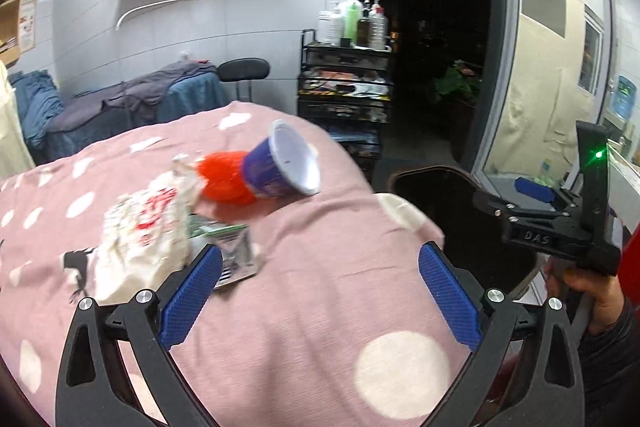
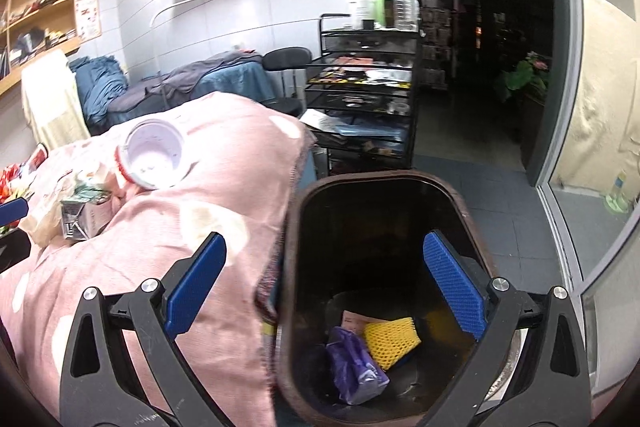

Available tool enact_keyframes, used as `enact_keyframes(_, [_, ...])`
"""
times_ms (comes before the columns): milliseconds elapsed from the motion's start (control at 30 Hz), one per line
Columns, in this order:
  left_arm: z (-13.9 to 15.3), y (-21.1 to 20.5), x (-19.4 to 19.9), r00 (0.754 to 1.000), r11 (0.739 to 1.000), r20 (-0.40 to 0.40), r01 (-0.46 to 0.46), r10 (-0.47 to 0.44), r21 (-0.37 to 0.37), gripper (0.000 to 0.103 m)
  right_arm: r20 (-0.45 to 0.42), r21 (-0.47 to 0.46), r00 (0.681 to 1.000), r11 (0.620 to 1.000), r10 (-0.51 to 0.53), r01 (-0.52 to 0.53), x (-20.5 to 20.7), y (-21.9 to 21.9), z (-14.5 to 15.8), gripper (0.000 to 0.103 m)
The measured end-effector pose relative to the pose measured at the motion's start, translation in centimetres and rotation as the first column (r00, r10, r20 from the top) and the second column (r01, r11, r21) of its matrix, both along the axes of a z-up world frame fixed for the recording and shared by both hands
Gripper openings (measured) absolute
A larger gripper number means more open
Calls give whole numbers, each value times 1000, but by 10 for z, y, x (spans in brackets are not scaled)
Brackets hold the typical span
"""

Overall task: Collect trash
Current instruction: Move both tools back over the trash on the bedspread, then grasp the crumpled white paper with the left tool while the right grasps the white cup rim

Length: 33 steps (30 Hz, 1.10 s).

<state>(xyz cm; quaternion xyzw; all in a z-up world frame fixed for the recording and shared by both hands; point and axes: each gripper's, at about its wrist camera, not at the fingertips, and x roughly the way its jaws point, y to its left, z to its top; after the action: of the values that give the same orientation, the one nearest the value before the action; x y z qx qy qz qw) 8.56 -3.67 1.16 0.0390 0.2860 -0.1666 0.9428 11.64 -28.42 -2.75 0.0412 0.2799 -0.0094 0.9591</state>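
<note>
- The left gripper (image 1: pixel 320 291) hangs above the pink dotted blanket (image 1: pixel 304 307), its blue pads spread wide with only blanket showing between them
- The right gripper (image 2: pixel 324 291) also stands wide apart and holds nothing; its left pad is over the blanket's edge, its right pad over the mouth of the dark bin (image 2: pixel 384 195)
- In the left wrist view the right gripper shows from the side at the right edge, held in a hand (image 1: pixel 596 291), above the bin (image 1: pixel 432 183)
- The bin stands just beside the blanket's right edge; at its bottom lie a purple wrapper (image 2: pixel 354 367), a piece of yellow foam netting (image 2: pixel 392 341) and a brownish scrap (image 2: pixel 354 321)
- Trash lies clustered toward the far part of the blanket: a purple paper cup (image 1: pixel 280 163) on its side with its white mouth toward the bin, an orange mesh ball (image 1: pixel 226 177) touching the cup's base
- A crumpled white bag with red print (image 1: pixel 144 231) lies left of the mesh, touching it
- A silvery foil packet (image 1: pixel 236 255) lies just beside the bag, nearest the left gripper's left pad
- Beyond the blanket stands a black wire cart (image 1: pixel 344 83) with bottles on top
</note>
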Motion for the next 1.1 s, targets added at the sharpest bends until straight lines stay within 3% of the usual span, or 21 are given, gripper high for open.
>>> enact_keyframes(467, [-8, 81, -1, 983, 983, -38, -180, 179, -29, 97, 23, -16, 987, 988, 156, -156, 15, 65, 21, 98])
enact_keyframes(600, [-17, 100, 4, 977, 978, -81, -203, 199, -41, 97, 20, -10, 977, 977, 213, -213, 18, 86, 22, 98])
enact_keyframes(833, [-27, 105, 23, 974, 980, -110, -198, 198, 15, 97, 2, -4, 958, 958, 285, -285, 24, 117, 22, 98])
enact_keyframes(1000, [-32, 98, 46, 972, 971, -102, -199, 213, 130, 87, -8, 3, 950, 950, 311, -311, 28, 130, 21, 98])
enact_keyframes(1100, [-37, 96, 57, 970, 963, -110, -193, 215, 186, 67, -12, 4, 947, 948, 320, -320, 31, 134, 21, 98])
